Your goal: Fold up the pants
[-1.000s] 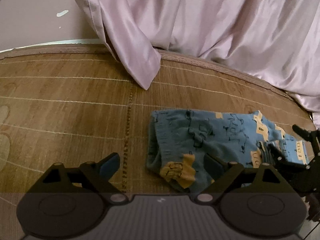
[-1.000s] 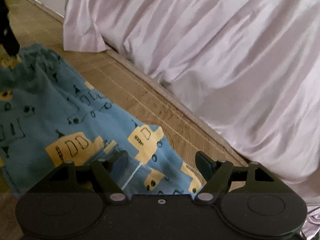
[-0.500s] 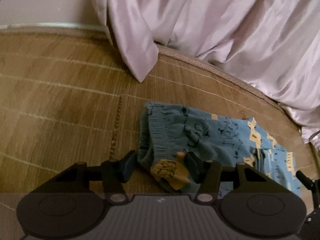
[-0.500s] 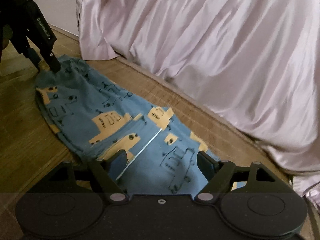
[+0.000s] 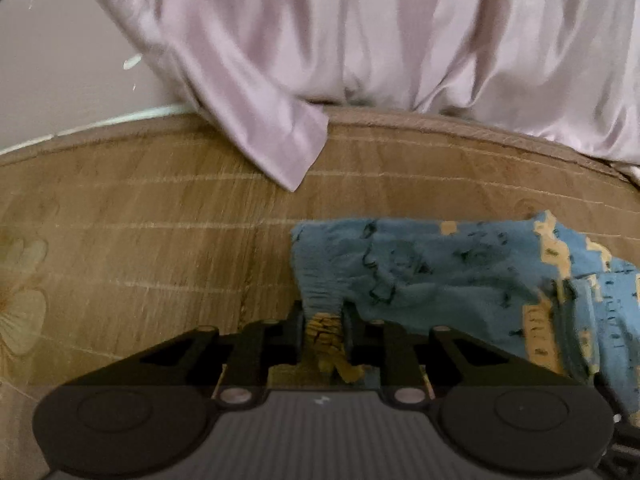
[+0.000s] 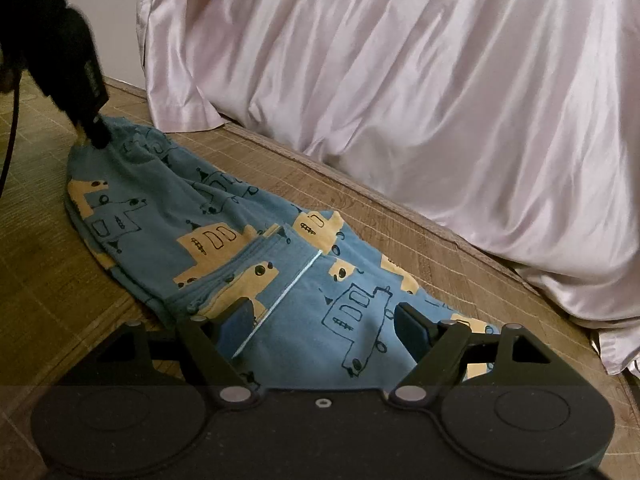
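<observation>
Clamping the pants waistband now, left claw has shut; right claw stays spread.

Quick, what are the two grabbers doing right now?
Left gripper: shut on the pants, at the waistband.
Right gripper: open, holding nothing, over the pants.

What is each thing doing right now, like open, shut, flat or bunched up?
Blue pants with yellow bus print: lying on the mat, partly folded, waistband end pinched.
Left gripper: shut on the waistband.
Right gripper: open, over the pants.
Shiny pink sheet: draped, wrinkled.
Woven brown mat: flat.
</observation>
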A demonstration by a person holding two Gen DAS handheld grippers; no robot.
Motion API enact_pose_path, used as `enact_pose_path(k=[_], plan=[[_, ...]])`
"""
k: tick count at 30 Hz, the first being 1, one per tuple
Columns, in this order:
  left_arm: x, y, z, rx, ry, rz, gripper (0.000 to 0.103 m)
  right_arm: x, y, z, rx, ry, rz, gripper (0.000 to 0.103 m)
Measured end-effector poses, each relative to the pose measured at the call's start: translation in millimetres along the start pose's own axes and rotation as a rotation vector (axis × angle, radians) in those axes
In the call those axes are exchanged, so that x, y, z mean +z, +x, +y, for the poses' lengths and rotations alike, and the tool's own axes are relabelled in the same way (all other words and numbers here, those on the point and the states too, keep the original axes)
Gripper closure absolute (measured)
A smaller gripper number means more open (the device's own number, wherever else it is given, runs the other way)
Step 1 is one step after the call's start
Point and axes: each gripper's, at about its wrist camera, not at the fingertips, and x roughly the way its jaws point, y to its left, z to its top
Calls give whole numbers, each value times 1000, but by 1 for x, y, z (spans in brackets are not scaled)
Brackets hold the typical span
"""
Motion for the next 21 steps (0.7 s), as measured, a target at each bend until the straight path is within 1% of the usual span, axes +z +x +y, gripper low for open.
enact_pose_path(k=[1, 4, 6, 7, 8, 10, 14, 18, 21], plan=[[5, -3, -1, -14, -14, 5, 83, 0, 0, 0, 2, 3, 1, 24], [25, -16, -5, -88, -55, 44, 83, 0, 0, -1, 15, 24, 6, 24], [39, -30, -10, -115, -51, 36, 84, 0, 0, -4, 27, 41, 9, 24], [44, -36, -13, -118, -30, 24, 84, 0, 1, -5, 35, 51, 11, 24], [50, -45, -19, -115, 2, 10, 84, 0, 1, -7, 43, 60, 12, 23], [59, -52, -30, -97, 42, 10, 84, -1, 2, -11, 62, 85, 16, 23], [63, -62, -55, -36, 119, 19, 84, -2, 4, -19, 99, 123, 23, 23], [69, -62, -72, -11, 148, 26, 84, -4, 5, -25, 129, 163, 34, 23], [67, -55, -76, 39, 197, 25, 83, -5, 3, -27, 141, 173, 34, 23]])
